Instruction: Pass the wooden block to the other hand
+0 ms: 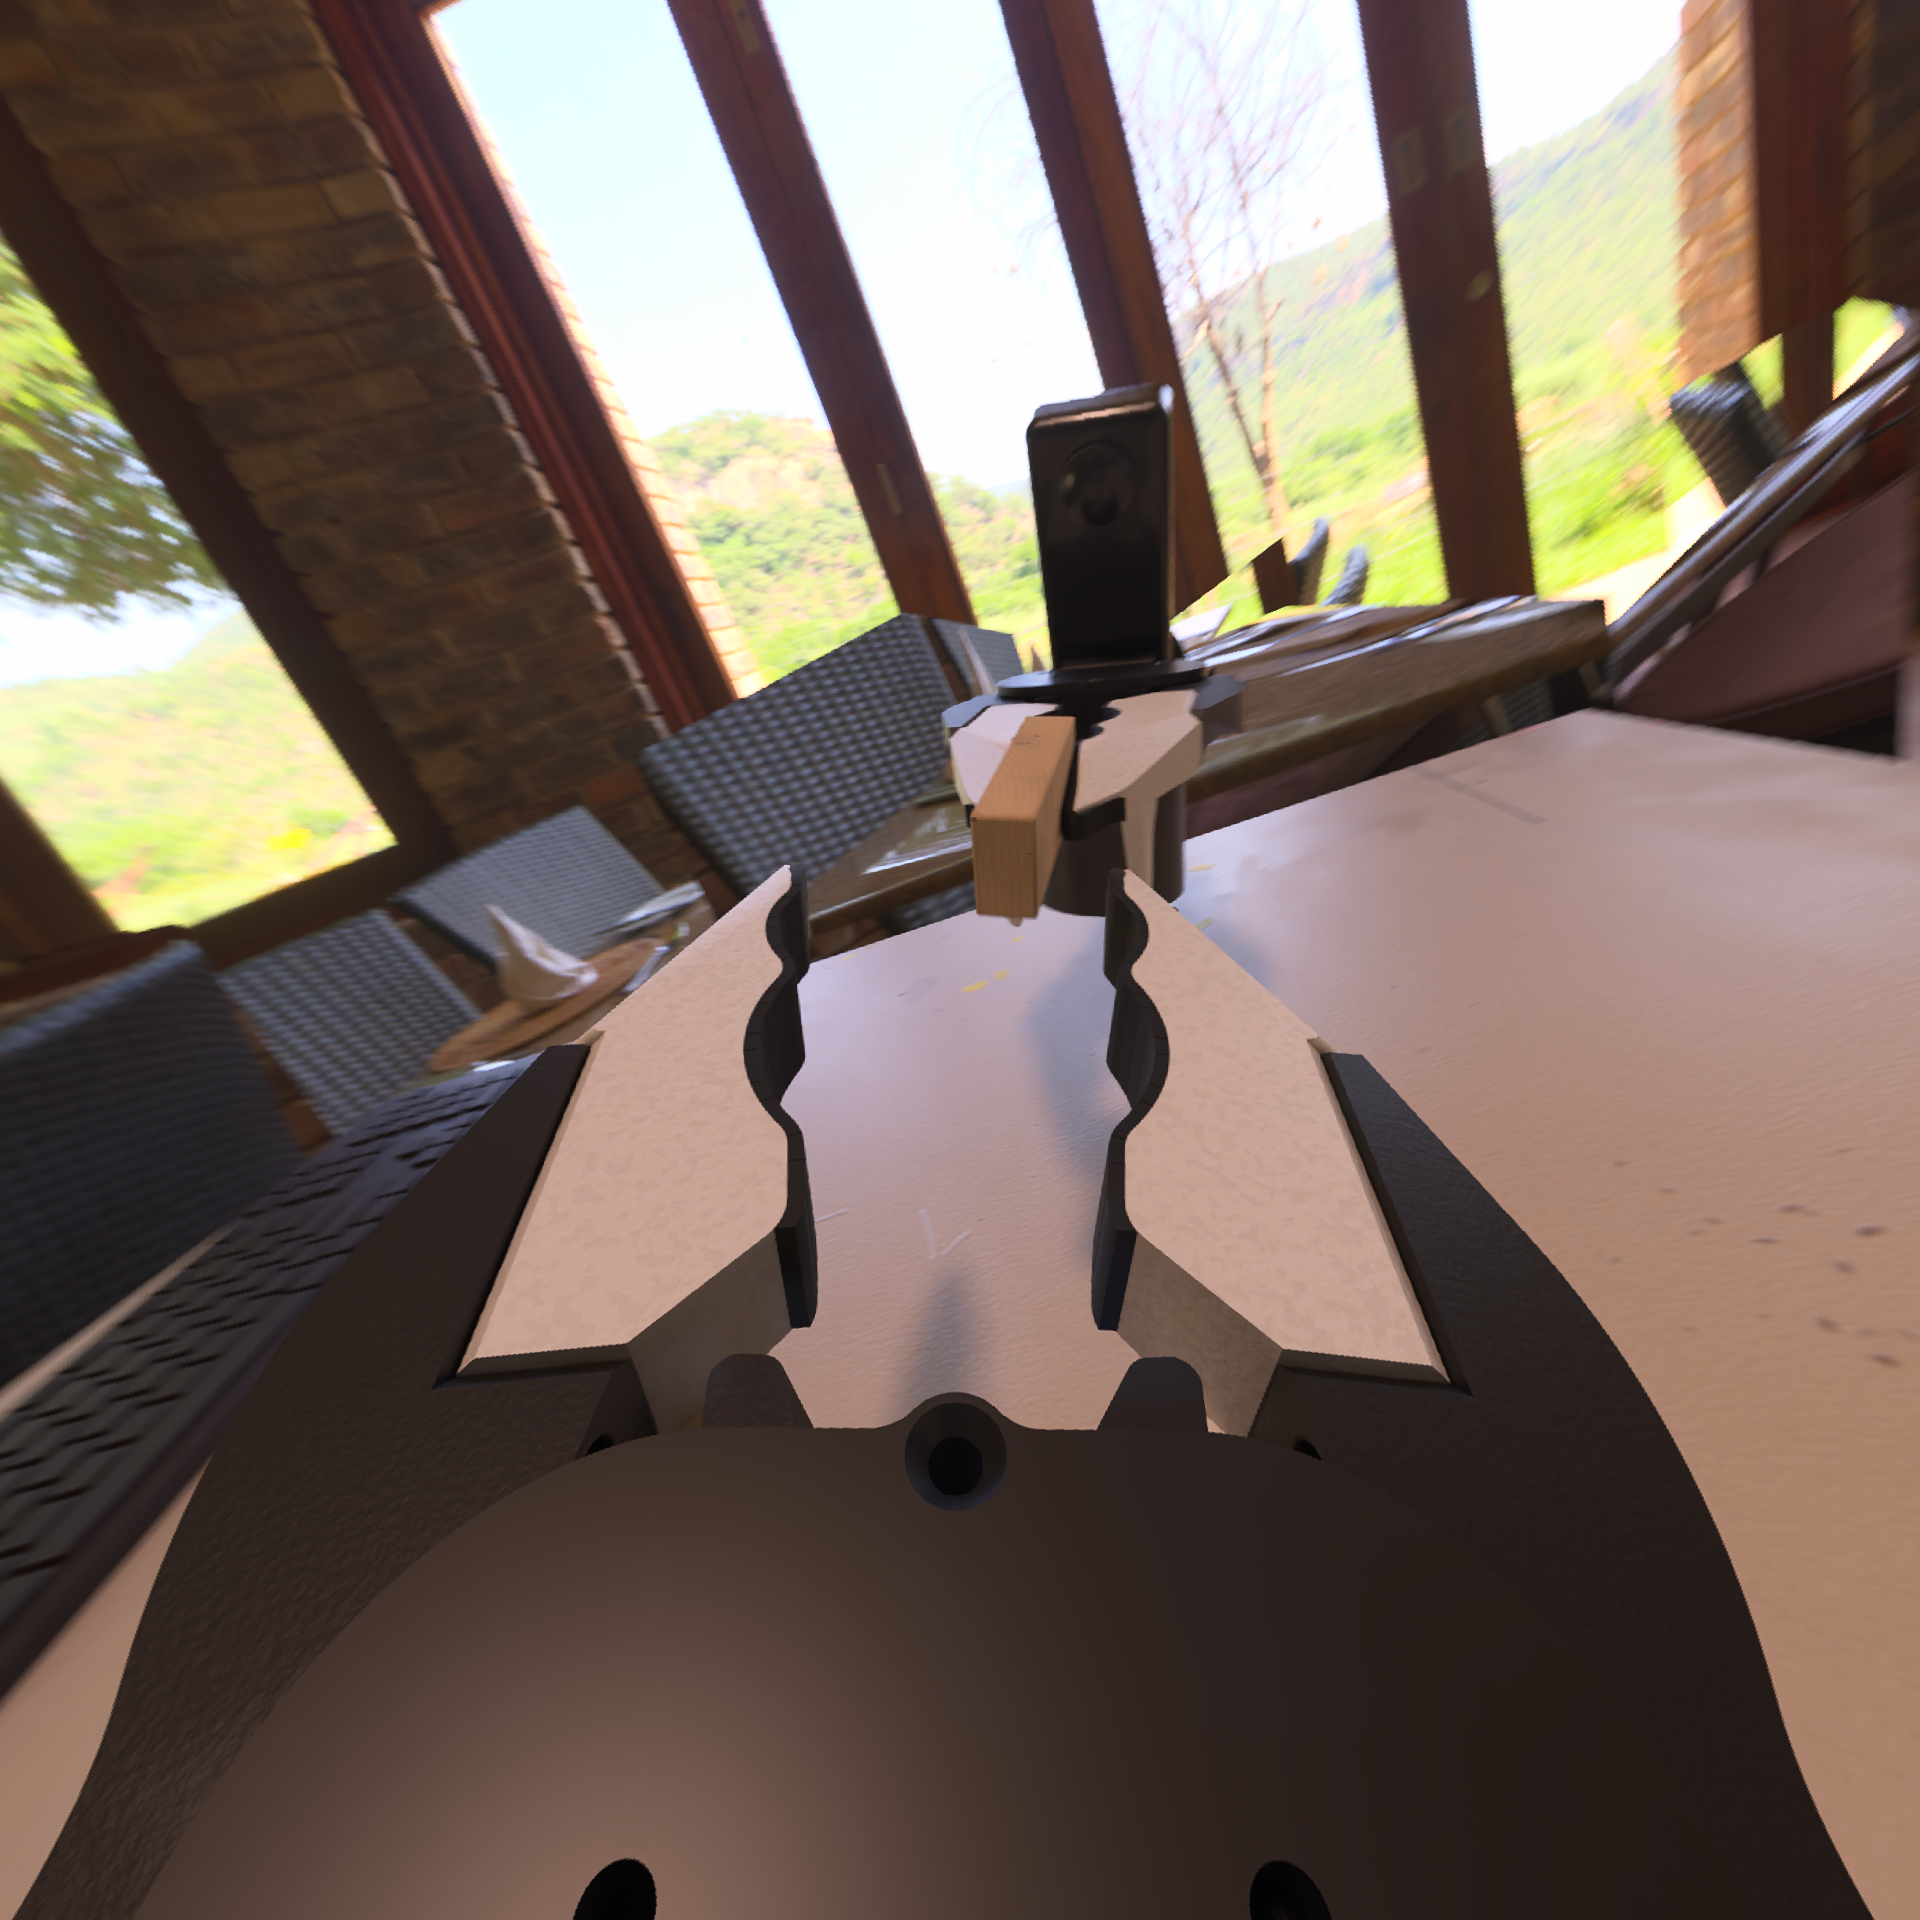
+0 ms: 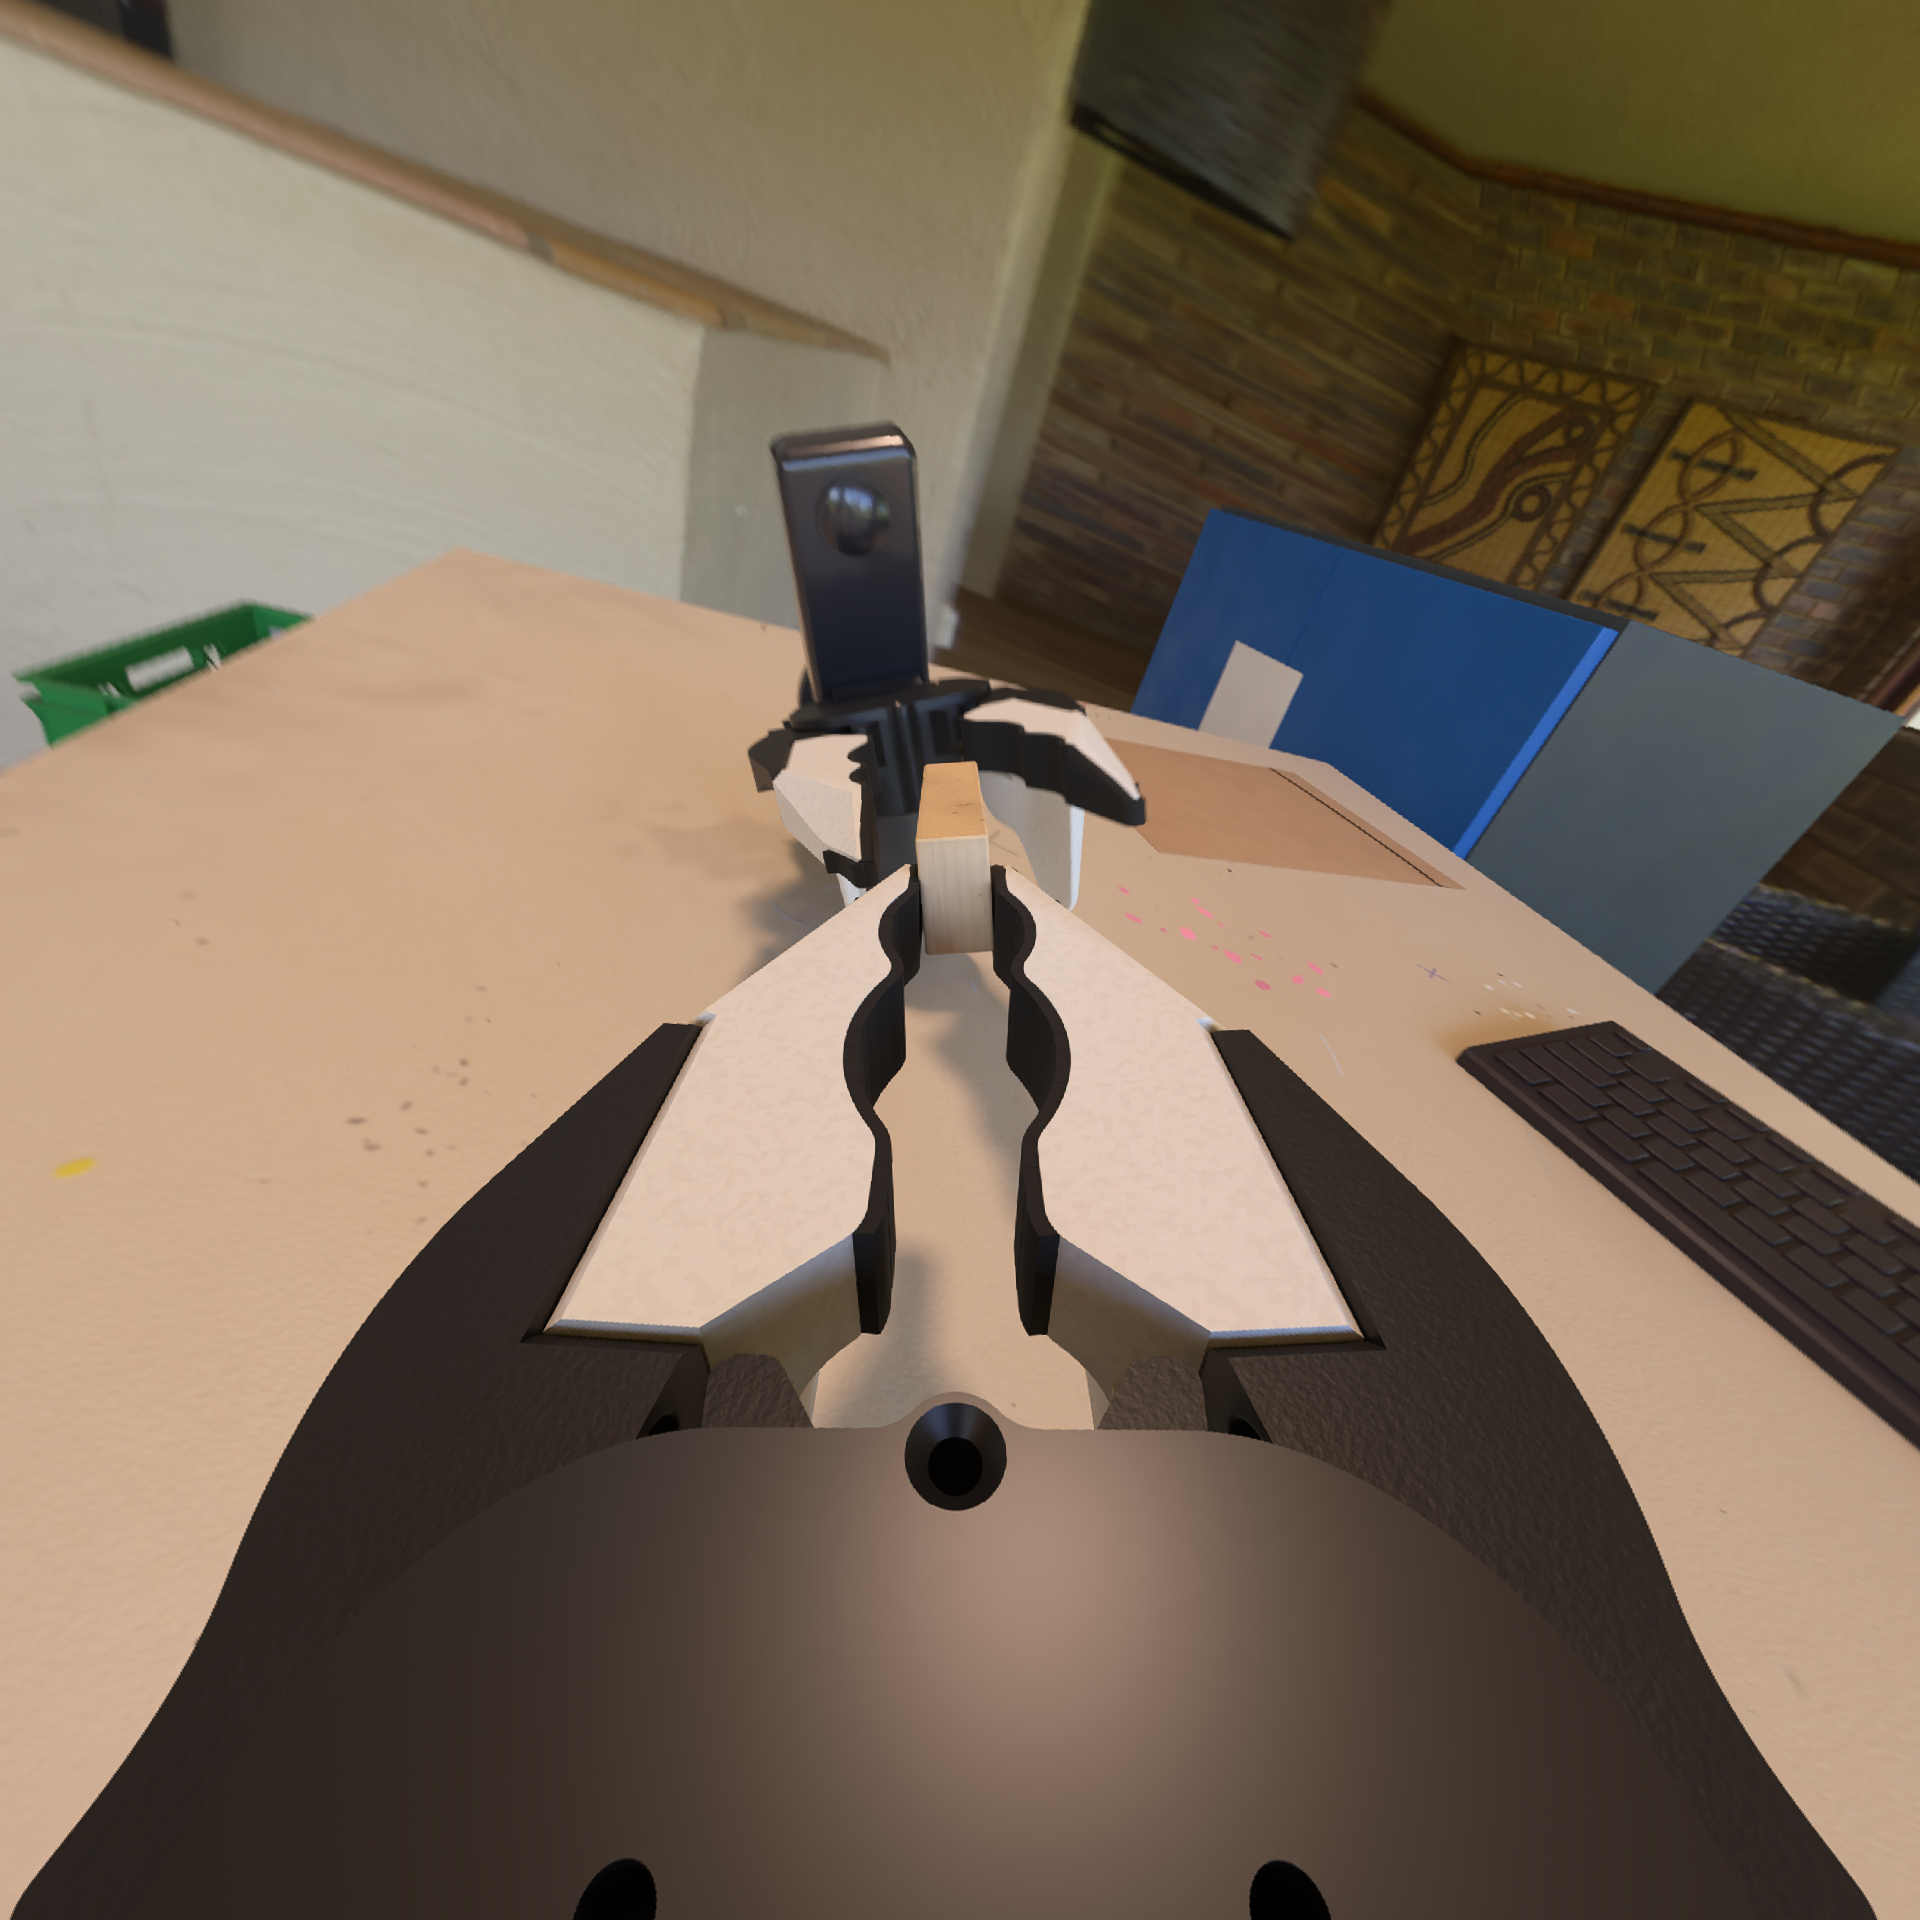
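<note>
- You see the wooden block [image 2: 953, 883] in pale tan with a darker top.
- You see a dark brown keyboard [image 2: 1714, 1184], a green crate [image 2: 145, 665], a blue panel [image 2: 1392, 665].
- The table [image 2: 364, 935] is beige with pink specks.

Right hand-held gripper [image 2: 955, 902] clamps wooden block [image 2: 952, 854] at fingertips; left hand-held gripper [image 2: 940, 800] spread beyond
</note>
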You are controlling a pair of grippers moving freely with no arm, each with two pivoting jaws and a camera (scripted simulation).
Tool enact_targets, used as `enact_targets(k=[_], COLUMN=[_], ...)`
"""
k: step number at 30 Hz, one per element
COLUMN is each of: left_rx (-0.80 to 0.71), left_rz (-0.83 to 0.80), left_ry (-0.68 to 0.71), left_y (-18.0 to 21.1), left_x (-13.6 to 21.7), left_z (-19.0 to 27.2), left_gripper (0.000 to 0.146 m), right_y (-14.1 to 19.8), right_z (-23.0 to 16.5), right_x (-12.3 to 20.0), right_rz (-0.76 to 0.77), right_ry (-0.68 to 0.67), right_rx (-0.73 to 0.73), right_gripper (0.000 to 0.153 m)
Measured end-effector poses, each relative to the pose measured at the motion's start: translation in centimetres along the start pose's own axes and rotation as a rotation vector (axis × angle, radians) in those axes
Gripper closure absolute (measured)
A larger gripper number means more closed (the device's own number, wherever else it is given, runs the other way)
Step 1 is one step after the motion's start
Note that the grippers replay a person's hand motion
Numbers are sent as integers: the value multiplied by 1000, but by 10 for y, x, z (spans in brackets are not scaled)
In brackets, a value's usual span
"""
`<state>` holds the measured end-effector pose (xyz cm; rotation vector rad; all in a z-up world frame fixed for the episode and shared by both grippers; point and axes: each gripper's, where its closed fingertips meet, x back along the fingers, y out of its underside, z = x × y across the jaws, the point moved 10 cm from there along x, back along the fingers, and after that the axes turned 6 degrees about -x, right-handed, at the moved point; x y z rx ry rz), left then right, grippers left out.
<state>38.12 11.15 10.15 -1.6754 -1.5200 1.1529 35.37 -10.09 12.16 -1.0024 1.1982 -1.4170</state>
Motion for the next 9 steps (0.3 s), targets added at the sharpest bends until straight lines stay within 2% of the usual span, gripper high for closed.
enact_targets(k=[3,9], left_rx=[74,88], left_rz=[19,22], left_ry=[69,97], left_y=[2,2], left_x=[0,-2], left_z=[-1,1], left_gripper=[101,110], right_y=[0,0], right_z=[2,2], right_x=[2,3], right_rz=[43,52], right_ry=[-24,-35], right_rx=[-53,-61], right_gripper=[141,141])
